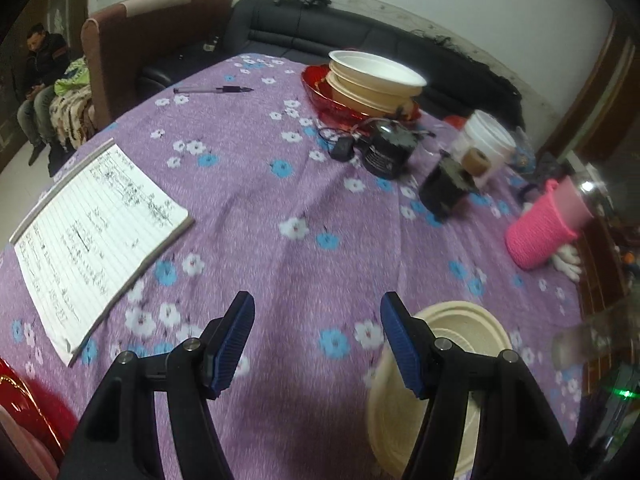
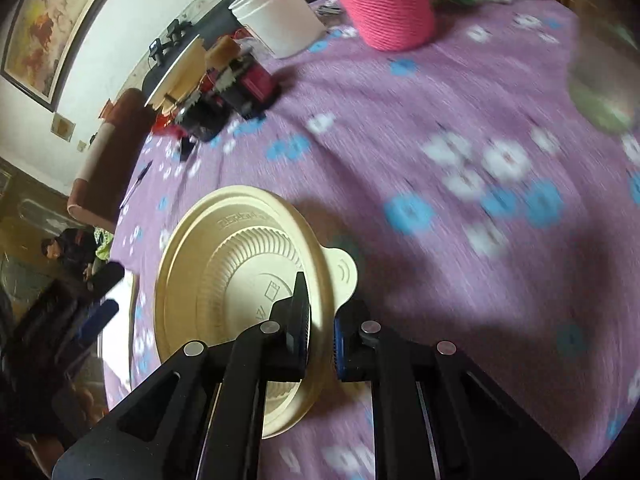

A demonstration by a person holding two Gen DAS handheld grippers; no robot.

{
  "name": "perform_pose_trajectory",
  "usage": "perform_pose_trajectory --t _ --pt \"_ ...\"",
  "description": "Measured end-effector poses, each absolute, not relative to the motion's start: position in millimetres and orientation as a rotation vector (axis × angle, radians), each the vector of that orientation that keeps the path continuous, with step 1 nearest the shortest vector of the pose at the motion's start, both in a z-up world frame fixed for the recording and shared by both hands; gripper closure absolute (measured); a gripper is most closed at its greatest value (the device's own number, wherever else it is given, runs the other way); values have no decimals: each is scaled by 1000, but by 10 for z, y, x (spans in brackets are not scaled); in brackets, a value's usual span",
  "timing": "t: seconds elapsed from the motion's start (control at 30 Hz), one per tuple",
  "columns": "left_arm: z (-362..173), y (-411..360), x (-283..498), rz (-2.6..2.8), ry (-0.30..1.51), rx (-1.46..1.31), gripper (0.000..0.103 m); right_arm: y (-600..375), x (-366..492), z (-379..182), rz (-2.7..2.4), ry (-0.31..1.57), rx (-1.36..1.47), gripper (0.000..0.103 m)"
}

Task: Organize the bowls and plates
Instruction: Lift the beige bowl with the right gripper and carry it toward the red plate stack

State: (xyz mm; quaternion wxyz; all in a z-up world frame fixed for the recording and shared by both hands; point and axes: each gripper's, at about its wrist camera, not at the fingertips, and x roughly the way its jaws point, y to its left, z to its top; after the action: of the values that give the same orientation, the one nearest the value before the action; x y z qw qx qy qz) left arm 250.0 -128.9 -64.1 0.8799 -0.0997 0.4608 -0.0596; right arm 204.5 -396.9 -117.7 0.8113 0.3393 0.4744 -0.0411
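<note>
A cream ribbed disposable plate point(image 2: 224, 264) with a small tab is held tilted above the purple flowered cloth, and my right gripper point(image 2: 322, 300) is shut on its rim near the tab. The same plate point(image 1: 460, 320) shows low on the right in the left wrist view, partly hidden behind my left gripper's right finger. My left gripper point(image 1: 318, 304) is open over bare cloth with nothing between its blue pads. At the far side, cream and white bowls point(image 1: 376, 80) are stacked on a red plate point(image 1: 320, 96). That stack point(image 2: 176, 72) is blurred in the right wrist view.
An open notebook point(image 1: 100, 224) and a pen point(image 1: 212, 89) lie on the left. Black devices with cables point(image 1: 388, 152), a white tub point(image 1: 488, 140), a pink knitted cup point(image 1: 540, 228) and a white glove point(image 1: 568, 260) crowd the right. A person point(image 1: 40, 72) sits by the sofa.
</note>
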Motion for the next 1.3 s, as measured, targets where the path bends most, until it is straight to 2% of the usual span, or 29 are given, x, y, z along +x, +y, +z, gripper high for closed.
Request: perform_pose_trajectory --t 0.1,0.2,0.37,0.53,1.0,1.3 --pt "-640 -1354 2407 -175 970 -165 34 -4006 1887 -1211 -17 1032 776 90" --pt "-623 -1442 2344 -188 963 -93 34 -4057 1855 -1152 -6 989 774 71" --pt "-646 -1516 2323 -221 978 -20 30 -4087 1809 -1046 27 956 773 70" --pt "-736 -1547 2310 -224 1022 25 30 -4056 1803 -1097 33 1015 769 70" --pt "-979 -1783 2278 -256 1113 184 30 -4105 1744 -1083 -22 978 782 70" --pt "-1028 -1787 2291 -217 1103 253 30 -4061 1729 -1102 -34 947 792 70"
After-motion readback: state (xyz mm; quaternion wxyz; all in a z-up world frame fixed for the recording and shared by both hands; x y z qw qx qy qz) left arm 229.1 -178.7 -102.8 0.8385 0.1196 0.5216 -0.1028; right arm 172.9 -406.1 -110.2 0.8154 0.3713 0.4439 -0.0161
